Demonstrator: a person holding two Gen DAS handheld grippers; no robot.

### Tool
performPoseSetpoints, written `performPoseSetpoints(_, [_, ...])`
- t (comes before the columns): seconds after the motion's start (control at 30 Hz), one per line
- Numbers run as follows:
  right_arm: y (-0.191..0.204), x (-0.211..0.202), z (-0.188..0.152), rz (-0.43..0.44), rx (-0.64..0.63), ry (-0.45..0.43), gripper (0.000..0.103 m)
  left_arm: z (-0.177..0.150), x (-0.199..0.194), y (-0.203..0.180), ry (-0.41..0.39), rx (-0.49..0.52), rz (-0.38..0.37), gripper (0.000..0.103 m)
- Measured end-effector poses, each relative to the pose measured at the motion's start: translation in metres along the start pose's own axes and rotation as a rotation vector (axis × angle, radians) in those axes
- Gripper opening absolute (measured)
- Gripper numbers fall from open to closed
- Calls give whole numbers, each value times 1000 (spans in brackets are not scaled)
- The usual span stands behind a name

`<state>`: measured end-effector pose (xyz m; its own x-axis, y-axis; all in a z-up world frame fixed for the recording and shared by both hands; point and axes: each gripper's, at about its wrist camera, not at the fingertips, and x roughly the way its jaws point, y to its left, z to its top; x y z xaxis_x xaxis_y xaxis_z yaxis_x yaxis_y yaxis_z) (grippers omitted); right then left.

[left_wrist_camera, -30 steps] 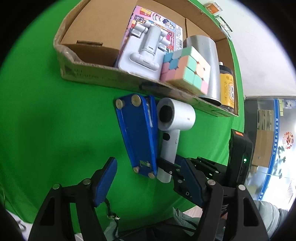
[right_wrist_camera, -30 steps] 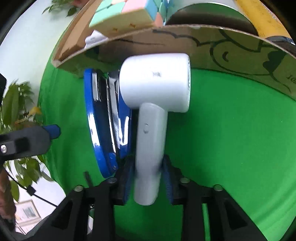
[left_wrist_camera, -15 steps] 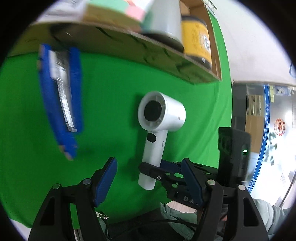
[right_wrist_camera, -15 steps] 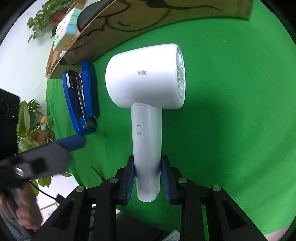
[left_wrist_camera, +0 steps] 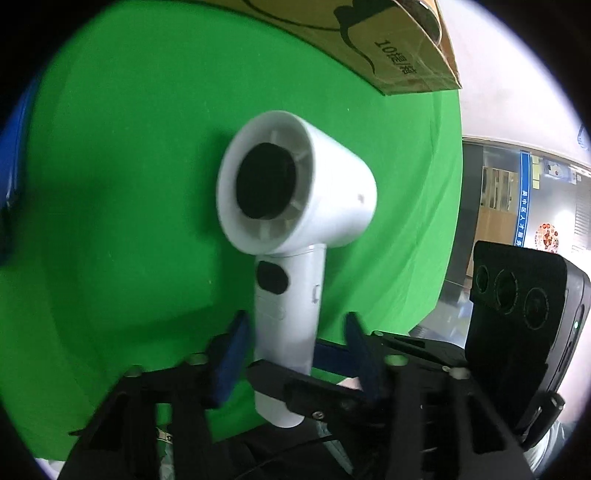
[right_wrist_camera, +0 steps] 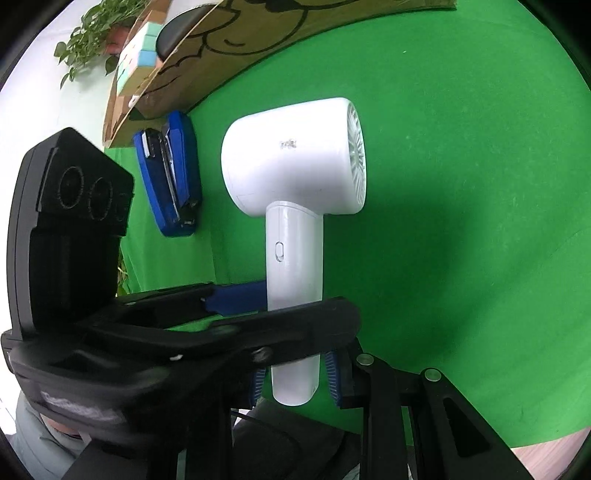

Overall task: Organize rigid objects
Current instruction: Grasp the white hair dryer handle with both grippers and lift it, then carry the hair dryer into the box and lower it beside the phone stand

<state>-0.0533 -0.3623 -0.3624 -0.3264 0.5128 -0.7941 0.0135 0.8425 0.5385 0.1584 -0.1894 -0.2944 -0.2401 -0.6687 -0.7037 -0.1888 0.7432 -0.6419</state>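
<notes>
A white hair dryer [right_wrist_camera: 291, 184] is held upright above the green cloth; it also shows in the left wrist view [left_wrist_camera: 291, 229]. My right gripper [right_wrist_camera: 295, 380] is shut on the bottom of its handle. My left gripper [left_wrist_camera: 293, 354] has come in from the side; its blue pads stand either side of the handle with gaps, so it is open. A blue stapler [right_wrist_camera: 170, 173] lies on the cloth by the cardboard box [right_wrist_camera: 221, 55].
The cardboard box [left_wrist_camera: 388, 48] holds a pastel cube [right_wrist_camera: 136, 62] and a dark can rim. A potted plant [right_wrist_camera: 92, 33] stands behind. The green cloth [right_wrist_camera: 461, 184] covers the table; its edge is at lower right.
My right gripper has lifted the hair dryer away from the box and stapler. My left gripper has swung over and put its open fingers around the handle.
</notes>
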Motion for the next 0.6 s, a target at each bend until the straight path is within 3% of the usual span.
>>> performPoseSetpoints(0.23, [22,-13,-6,-10,-52,-22,25,-5,-36,-3,-67,48,39,32])
performPoseSetpoints(0.6, [116,-87,12,-37,-197,-185,26,6,-138,-21,-259,175,48,33])
